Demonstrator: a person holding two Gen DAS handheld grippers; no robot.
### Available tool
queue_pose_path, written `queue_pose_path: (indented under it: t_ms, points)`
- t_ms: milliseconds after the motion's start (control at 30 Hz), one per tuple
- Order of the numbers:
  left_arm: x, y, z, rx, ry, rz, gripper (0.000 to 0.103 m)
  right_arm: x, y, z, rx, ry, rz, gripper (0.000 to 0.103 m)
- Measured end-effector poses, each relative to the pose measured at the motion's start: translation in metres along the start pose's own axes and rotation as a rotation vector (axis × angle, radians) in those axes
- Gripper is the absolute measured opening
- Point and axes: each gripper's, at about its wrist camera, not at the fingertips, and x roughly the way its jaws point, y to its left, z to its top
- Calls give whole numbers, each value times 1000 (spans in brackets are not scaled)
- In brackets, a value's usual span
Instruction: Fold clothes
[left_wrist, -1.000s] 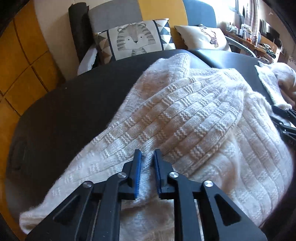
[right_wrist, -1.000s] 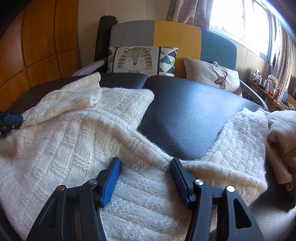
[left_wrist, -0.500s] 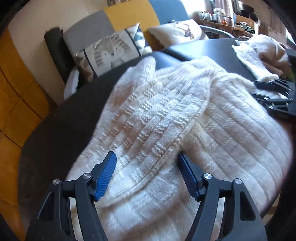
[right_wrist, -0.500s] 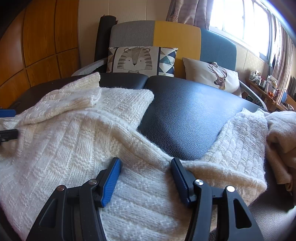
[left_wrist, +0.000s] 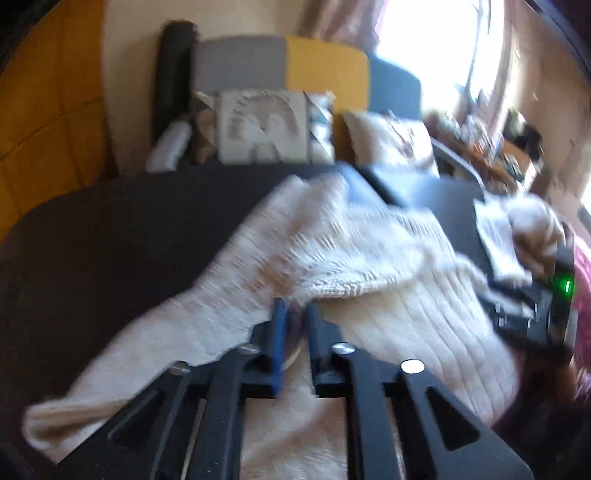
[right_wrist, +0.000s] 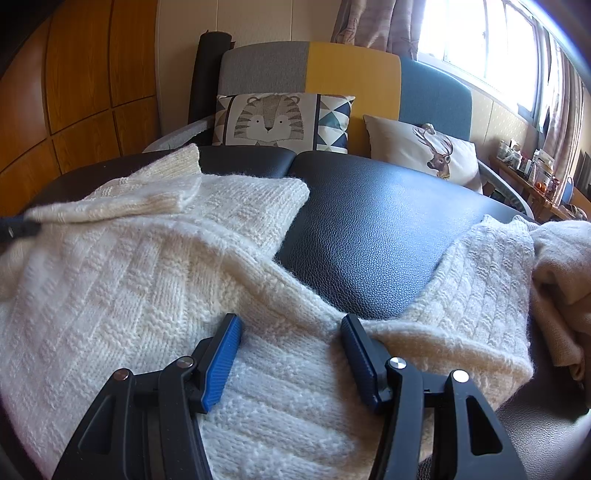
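Black leather-look padded surface (right_wrist: 369, 229): carries all items. Cream cable-knit wool sweater (right_wrist: 122, 295): spread over the near left of the surface, one sleeve folded across its far left. Beige knit garment (right_wrist: 561, 266): bunched at the right edge. Right gripper (right_wrist: 291, 354): fingers released, wide apart over the sweater's near edge. Left gripper (left_wrist: 295, 343): fingers clenched on a sweater fold.

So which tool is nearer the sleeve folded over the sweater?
Left. The left tool is shut on the sleeve at its end; the right tool sits open over the sweater body, apart from it.
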Motion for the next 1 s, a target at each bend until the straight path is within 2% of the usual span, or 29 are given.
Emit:
queue_pose_path:
  t_ms: [133,267,400,533,633,733,800,900,967,1000]
  points:
    - [-24,40,10,-92,-95,98,7,0,0,0,-1,1,-1,57]
    - [-39,91,7,-226,-133,218,7,0,-1,0,-1,1,-1,57]
    - [-53,148,-13,-397,-120,321,7,0,0,1,-1,1,-2,57]
    - [-55,188,-42,-513,-81,372,7,0,0,1,-1,2,-2,57]
    - [-55,210,-61,-579,-28,362,8,0,0,1,-1,3,-4,57]
    - [-52,231,-82,-684,43,334,25,0,0,1,-2,4,-5,57]
    - [-53,240,-98,-777,64,298,26,0,0,2,-3,4,-6,57]
    - [-66,240,-110,-866,13,222,26,0,0,2,-4,5,-7,57]
    - [-76,225,-105,-821,-48,161,26,0,0,2,-4,5,-8,57]
    - [-80,211,-97,-757,-61,130,26,0,0,2,-4,6,-9,57]
